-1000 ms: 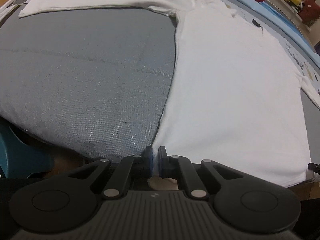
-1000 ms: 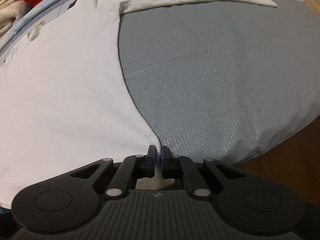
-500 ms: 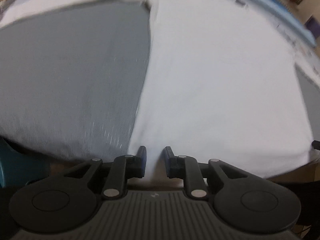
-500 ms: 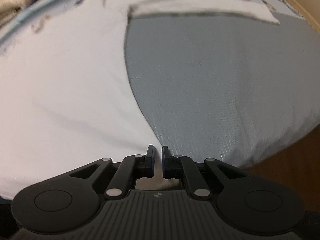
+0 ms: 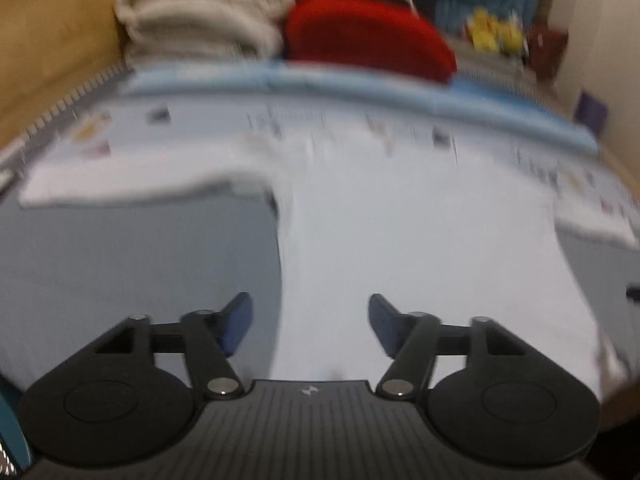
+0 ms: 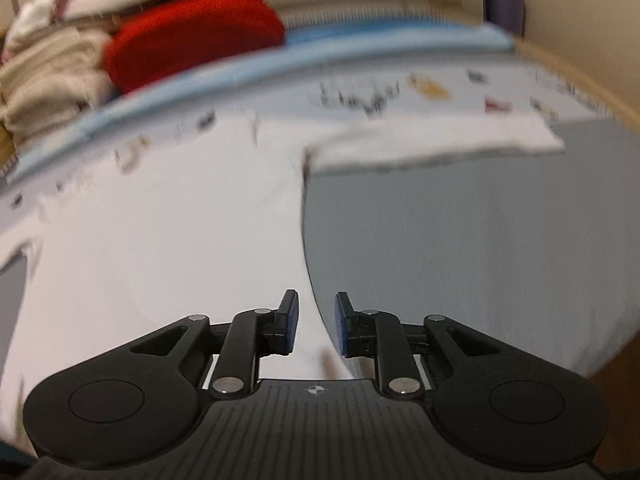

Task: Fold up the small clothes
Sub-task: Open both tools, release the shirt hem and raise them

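A white long-sleeved shirt (image 5: 420, 248) lies spread flat on a grey cushioned surface (image 5: 140, 264), one sleeve (image 5: 120, 184) stretched out to the left. In the right wrist view the same shirt (image 6: 168, 248) fills the left half, its other sleeve (image 6: 432, 144) reaching right over the grey surface (image 6: 480, 248). My left gripper (image 5: 310, 316) hovers above the shirt's near left edge, its jaws opening wide with nothing pressed between them. My right gripper (image 6: 316, 312) hovers above the shirt's near right edge, its jaws opening a little, with no cloth gripped. Both views are blurred.
Behind the shirt lies a pale printed mat with a blue border (image 5: 360, 92). Beyond it sit a stack of cream folded cloths (image 5: 200, 12), a red bundle (image 5: 368, 36) and yellow soft toys (image 5: 496, 32). Brown floor (image 6: 616, 392) shows past the cushion's near right edge.
Both grippers let go of the shirt's bottom corners, opened and rose, tilting up so the far mat and piles come into view. The shirt stays flat.
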### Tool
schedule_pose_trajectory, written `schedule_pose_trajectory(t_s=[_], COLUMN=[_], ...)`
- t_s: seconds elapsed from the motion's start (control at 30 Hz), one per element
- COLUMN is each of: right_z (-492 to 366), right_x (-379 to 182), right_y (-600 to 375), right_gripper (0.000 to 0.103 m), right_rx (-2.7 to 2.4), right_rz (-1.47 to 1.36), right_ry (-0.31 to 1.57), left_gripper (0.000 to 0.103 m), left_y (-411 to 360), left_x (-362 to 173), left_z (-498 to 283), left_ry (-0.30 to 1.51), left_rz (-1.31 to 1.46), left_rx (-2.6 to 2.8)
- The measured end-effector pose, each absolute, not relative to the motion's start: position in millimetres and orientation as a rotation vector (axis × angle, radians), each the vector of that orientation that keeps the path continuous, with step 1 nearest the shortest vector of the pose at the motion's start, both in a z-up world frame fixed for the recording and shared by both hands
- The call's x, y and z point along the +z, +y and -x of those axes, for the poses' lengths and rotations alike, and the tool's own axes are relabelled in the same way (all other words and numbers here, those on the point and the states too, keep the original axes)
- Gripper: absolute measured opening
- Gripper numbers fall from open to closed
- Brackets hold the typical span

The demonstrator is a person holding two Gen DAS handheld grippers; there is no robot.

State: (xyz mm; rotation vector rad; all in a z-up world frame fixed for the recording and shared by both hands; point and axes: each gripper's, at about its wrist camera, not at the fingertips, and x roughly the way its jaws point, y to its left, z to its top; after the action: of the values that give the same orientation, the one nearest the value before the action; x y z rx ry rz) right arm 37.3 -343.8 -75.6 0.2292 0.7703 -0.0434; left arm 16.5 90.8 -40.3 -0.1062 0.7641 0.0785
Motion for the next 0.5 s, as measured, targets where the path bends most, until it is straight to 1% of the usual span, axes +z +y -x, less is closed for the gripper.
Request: schedule_pose_trajectory(t_s=[0.07, 0.13, 0.2, 0.3, 0.4, 0.5], right_z=[-36, -34, -36, -40, -44, -44], right_x=[-66, -59, -52, -45, -39, -29], right_y=[-342, -341, -336, -327, -314, -302], right_gripper=[0.024, 0.024, 0.024, 0.024, 0.024, 0.026], right_rx=[-0.03, -0.021, -0.019, -0.021, -0.013, 0.012], right_rz=[-0.254, -0.27, -0.268, -0.238, -0.221, -0.198], right_ry=[0.715, 0.666, 0.619, 0.595, 0.576, 0.567], left_gripper=[0.071, 0.075, 0.087, 0.088, 0.088, 0.088], left_y=[96, 99, 107, 122, 137, 162], left_x=[-14, 14, 40, 69, 71, 49], left_z=[-30, -48, -70, -102, -121, -127], left_ry=[0.689, 0.602, 0.53, 0.473, 0.427, 0.417], left_rz=[0.117, 0.077, 0.038, -0.008, -0.079, -0.091], left_rx=[0.075, 0.089, 0.096, 0.092, 0.114, 0.15])
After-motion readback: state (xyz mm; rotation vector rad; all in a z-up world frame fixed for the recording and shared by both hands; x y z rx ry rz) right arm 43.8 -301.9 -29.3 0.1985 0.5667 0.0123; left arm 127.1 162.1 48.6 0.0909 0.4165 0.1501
